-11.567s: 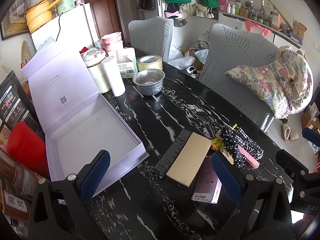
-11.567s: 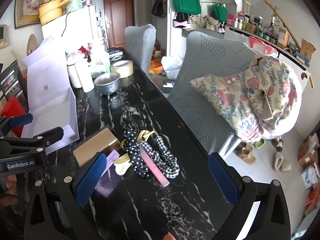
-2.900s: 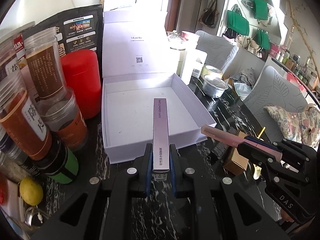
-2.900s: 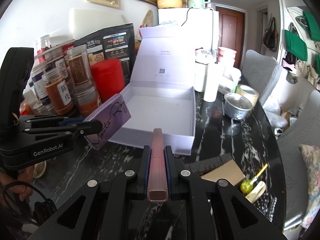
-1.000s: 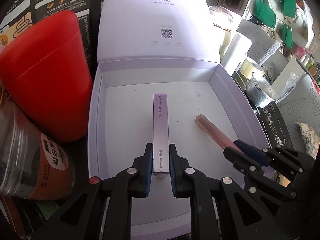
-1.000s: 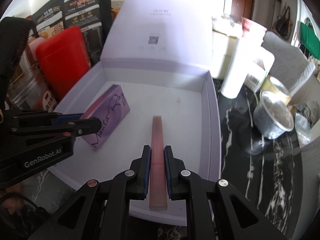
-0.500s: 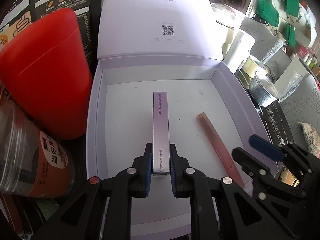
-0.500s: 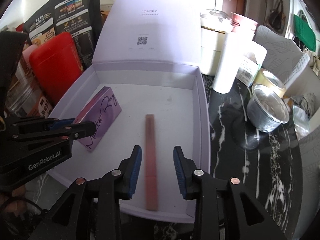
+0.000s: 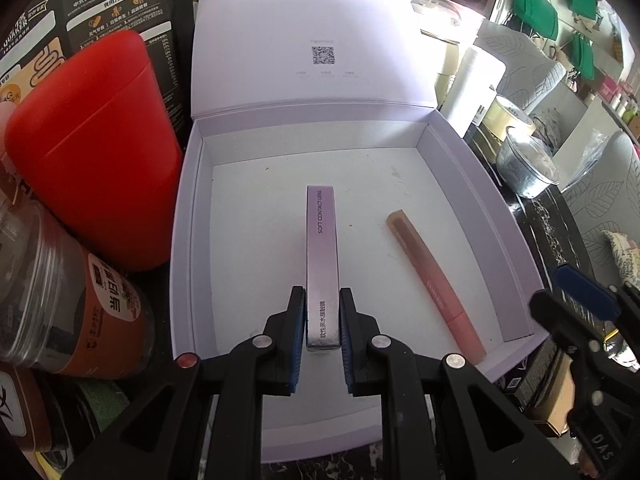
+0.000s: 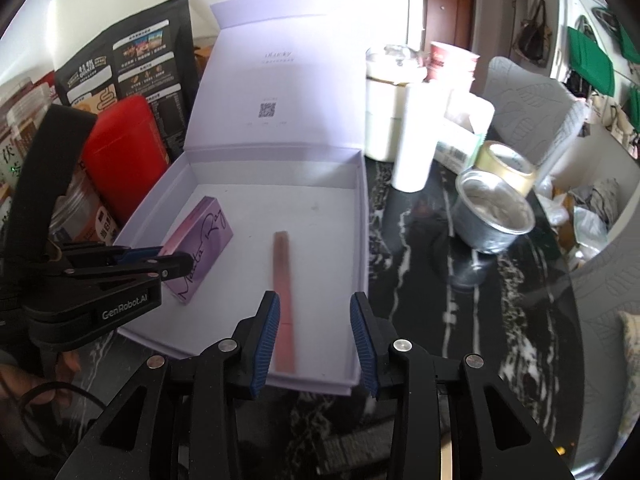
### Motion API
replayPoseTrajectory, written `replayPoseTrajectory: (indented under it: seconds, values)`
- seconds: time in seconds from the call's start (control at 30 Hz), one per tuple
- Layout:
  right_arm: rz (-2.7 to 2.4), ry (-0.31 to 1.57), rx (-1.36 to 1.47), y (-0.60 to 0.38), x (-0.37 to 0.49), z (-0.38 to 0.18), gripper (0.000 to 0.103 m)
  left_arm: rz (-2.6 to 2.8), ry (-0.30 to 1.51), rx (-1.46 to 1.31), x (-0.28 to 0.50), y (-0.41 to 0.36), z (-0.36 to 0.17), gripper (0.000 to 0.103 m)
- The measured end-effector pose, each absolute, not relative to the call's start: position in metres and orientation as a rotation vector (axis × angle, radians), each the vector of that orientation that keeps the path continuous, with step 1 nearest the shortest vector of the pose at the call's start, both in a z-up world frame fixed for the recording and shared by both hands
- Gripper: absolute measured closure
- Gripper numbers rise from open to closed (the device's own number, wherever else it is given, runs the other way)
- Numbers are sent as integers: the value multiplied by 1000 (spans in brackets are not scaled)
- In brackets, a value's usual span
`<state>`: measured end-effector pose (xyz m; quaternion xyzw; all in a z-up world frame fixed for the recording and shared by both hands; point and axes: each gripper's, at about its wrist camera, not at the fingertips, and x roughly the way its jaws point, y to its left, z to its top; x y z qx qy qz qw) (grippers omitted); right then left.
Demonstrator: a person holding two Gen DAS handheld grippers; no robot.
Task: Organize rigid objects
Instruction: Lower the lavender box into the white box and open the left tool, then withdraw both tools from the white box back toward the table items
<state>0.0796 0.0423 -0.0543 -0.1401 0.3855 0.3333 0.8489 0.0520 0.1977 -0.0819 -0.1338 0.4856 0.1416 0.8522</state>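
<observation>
Lying loose in the white box, pink tube; right gripper apart, empty; left gripper clamps purple carton, apparently unplaced.

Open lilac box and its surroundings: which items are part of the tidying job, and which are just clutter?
Job:
- open lilac cardboard box
- purple contact-lens carton, held in left gripper
- slim pink tube, lying in the box

Clutter:
- red canister
- metal bowl
- tape roll
</observation>
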Motion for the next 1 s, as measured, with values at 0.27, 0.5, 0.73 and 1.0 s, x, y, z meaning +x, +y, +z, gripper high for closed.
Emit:
replayPoseTrajectory:
  seconds: [0.27, 0.5, 0.73, 1.0]
  values:
    - [671, 764, -277, 18, 68, -37, 66, 270, 984, -263, 48, 185, -70, 0]
    - [638, 725, -263, -5, 59, -24, 66, 239, 964, -245, 42, 170, -56, 0]
    - [627, 696, -245, -21, 47, -11, 62, 215, 935, -216, 33, 154, -35, 0]
    - [619, 667, -222, -39, 32, 3, 58, 184, 897, -195, 14, 138, -11, 0]
